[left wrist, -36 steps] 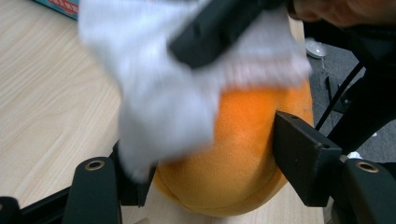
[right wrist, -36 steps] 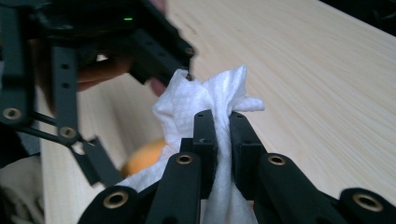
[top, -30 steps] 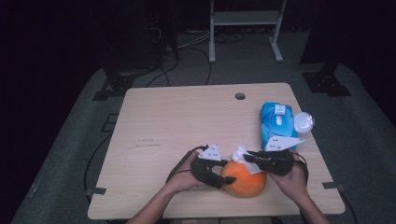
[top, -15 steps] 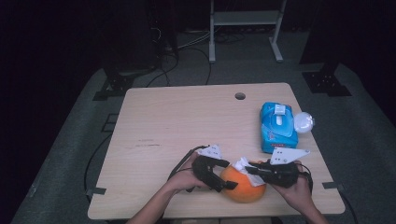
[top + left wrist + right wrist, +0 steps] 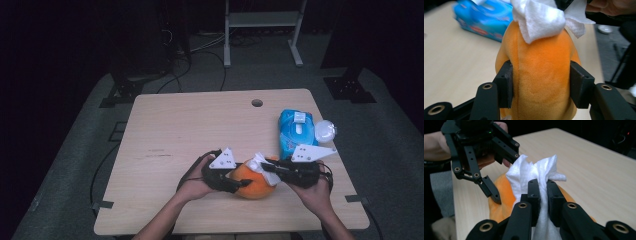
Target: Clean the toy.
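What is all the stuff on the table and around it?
Plush: one, orange, near edge of table, between both grippers.
Wipe: one, white, on top of the plush.
Wipes pack: one, blue, right side of table.
Cap: one, white, beside the pack.
Table: one, light wood.
Shelf: one, white, behind the table.
Left gripper: black, jaws just closed on the plush.
Right gripper: black, shut on the wipe.

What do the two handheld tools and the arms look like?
Both are matte black linkage tools with brass-coloured pivot rivets and blocky black pads. The left tool and right tool each carry a grey three-cornered plate on top with small dark dots. Black cable loops trail from each. The person's forearms are bare, no sleeves or gloves.
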The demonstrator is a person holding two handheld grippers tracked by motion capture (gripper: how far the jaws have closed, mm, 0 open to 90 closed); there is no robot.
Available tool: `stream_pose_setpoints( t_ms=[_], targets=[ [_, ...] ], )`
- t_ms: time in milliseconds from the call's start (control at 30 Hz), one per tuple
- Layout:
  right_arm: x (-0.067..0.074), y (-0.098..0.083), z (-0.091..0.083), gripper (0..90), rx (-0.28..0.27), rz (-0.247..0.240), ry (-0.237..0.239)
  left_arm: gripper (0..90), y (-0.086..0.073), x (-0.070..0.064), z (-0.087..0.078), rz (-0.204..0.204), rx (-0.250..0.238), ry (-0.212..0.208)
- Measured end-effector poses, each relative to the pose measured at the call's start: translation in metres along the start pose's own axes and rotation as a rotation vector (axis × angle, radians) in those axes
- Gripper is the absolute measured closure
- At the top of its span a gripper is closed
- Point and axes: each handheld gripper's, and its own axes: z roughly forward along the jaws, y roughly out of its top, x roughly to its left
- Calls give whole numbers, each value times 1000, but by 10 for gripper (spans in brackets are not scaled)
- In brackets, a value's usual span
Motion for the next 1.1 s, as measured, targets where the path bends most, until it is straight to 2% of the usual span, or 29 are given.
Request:
stream_pose_setpoints(
  t_ms=[67, 100, 167, 200, 233, 300, 367, 433, 500, 533, 633, 700, 800, 967, 1100],
  targets=[
    [-3, 5, 8, 823, 0, -4, -6, 453, -5, 4, 0, 28, 4, 34],
    [-4, 5, 13, 823, 10, -13, -15, 446, -10, 8, 2, 17, 16, 33],
    [-5, 2, 28, 823, 56, -25, -30, 406, -23, 15, 8, -23, 44, 6],
    [-6, -3, 35, 823, 81, -23, -25, 350, -30, 19, 8, -57, 21, -20],
    [-7, -9, 42, 824, 86, -6, -13, 294, -32, 21, 8, -83, 12, -27],
    [-9, -12, 44, 824, 66, 16, 2, 199, -34, 26, 4, -132, 6, -39],
    [-8, -11, 43, 824, 67, 14, -2, 168, -34, 28, 3, -164, 7, -36],
    [-8, -10, 42, 824, 70, 11, -6, 170, -36, 29, 4, -190, 29, -48],
    [-7, -10, 40, 824, 70, 6, -7, 249, -37, 29, 4, -191, 42, -66],
    [-7, -10, 40, 823, 70, 7, -8, 298, -36, 28, 4, -186, 46, -57],
    [-2, -4, 39, 809, 87, -29, -37, 365, -31, 24, 5, -168, 57, -25],
    [2, 1, 37, 769, 85, -61, -59, 371, -28, 20, 5, -160, 57, -13],
    [5, 7, 34, 726, 77, -81, -60, 367, -25, 18, 6, -137, 64, -14],
    [17, 12, 32, 664, 78, -120, -66, 359, -26, 20, 6, -156, 70, -17],
    [25, 14, 34, 630, 76, -145, -63, 358, -24, 18, 7, -146, 73, -14]
  ],
)
